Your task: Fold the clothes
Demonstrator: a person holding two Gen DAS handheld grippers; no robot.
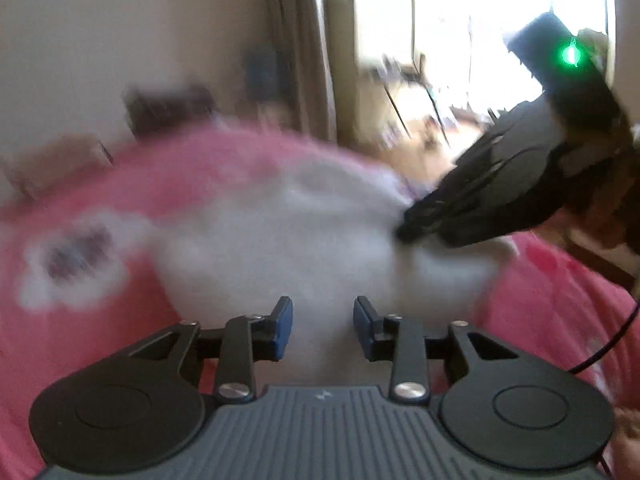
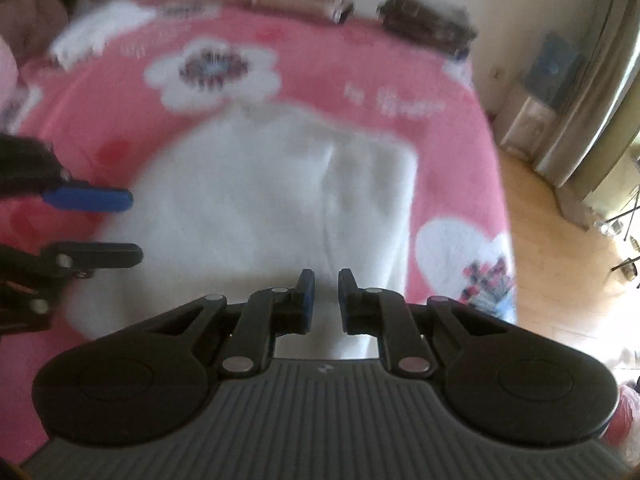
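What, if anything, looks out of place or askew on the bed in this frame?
Nothing stands out. The white garment lies bunched on the pink flowered blanket, as expected mid-fold. Both the left gripper and the right gripper are open and hold nothing. Motion blur hides fine detail, so small flaws could go unseen.

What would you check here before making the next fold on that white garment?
1. White garment lies on the pink blanket: ok.
2. Left tool open, nothing between its fingers: ok.
3. Right tool open, nothing gripped: ok.
4. Garment lying smooth: not ok, a crease runs down its right part.
5. Edges sharp enough to aim at: cannot tell, both views are blurred.
6. Tools apart from each other: ok, the left tool sits at the garment's left side, clear of the right one.
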